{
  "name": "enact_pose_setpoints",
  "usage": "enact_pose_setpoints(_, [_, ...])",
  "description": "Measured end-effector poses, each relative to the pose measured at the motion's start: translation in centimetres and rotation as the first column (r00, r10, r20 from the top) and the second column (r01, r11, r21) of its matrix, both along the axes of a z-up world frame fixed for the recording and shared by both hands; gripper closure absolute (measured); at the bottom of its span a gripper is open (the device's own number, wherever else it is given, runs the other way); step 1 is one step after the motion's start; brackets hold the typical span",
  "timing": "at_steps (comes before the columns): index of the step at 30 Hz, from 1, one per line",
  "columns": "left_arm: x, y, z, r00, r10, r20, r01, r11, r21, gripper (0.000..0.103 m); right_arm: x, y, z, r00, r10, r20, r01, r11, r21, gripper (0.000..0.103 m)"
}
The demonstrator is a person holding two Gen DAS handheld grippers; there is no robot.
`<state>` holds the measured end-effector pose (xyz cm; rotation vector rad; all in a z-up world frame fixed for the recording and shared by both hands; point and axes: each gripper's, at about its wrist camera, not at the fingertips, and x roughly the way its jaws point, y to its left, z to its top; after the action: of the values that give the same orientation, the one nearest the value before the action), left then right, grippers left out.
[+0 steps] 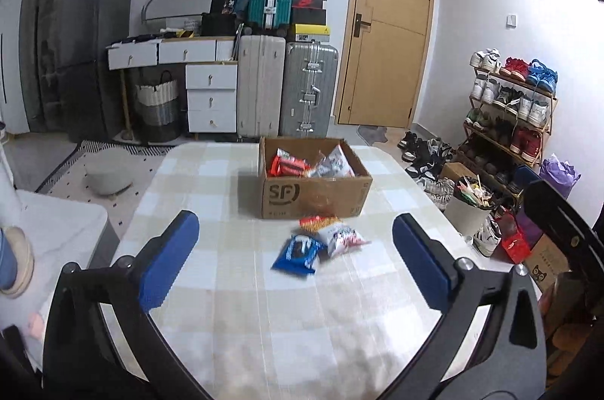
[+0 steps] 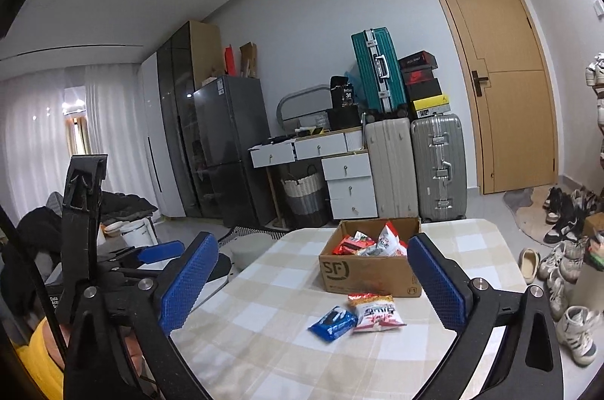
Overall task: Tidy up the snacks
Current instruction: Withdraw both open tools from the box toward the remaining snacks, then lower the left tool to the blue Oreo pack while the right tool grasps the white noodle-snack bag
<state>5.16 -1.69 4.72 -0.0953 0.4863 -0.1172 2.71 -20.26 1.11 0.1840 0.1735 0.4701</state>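
An open cardboard box [image 1: 313, 196] marked SF stands on the checked table [image 1: 241, 286] and holds several red and white snack packets [image 1: 288, 166]. In front of it lie a blue cookie packet [image 1: 297, 254] and a red-and-white snack bag [image 1: 334, 233]. My left gripper [image 1: 296, 258] is open and empty, above the table before the loose packets. In the right wrist view the box [image 2: 368, 273], blue packet [image 2: 332, 322] and red-and-white bag [image 2: 375, 313] show too. My right gripper [image 2: 313, 283] is open and empty, held higher. The left gripper [image 2: 158, 254] shows at its left.
Suitcases [image 1: 287, 90], white drawers [image 1: 211, 98] and a grey fridge [image 1: 94, 48] stand along the far wall. A shoe rack [image 1: 509, 109], loose shoes and a full bin [image 1: 470, 203] are right of the table. A white chair [image 1: 53, 233] is at the left.
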Motion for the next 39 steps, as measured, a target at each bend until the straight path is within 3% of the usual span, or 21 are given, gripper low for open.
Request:
enact_pose_setpoints(9, [1.3,0.9,-4.5,0.996,0.019,-0.091,-0.02,1.0,-0.007,0.001,-2.0,1.0,-4.1,1.0,-0.008,-0.026,0.006,0.997,-0.078,0.001])
enact_pose_setpoints(21, [8.6,-0.1,-9.3,0.983,0.015,-0.185,-0.014,1.0,0.011,0.001,2.0,0.7,-6.4,0.993,0.015,-0.119,-0.021,0.999,-0.049,0.001])
enact_pose_setpoints(30, [15.0,-0.8,-13.7,0.962,0.01,-0.274,0.001,0.999,0.038,0.001,8.4,0.3,-7.9,0.974,0.019,-0.224,-0.026,0.999,-0.028,0.001])
enact_pose_setpoints(39, [21.9,-2.2,-17.9,0.928,-0.039,-0.37,0.062,0.997,0.052,0.001,19.5,1.6,-11.4,0.898,0.017,-0.44,-0.064,0.994,-0.092,0.001])
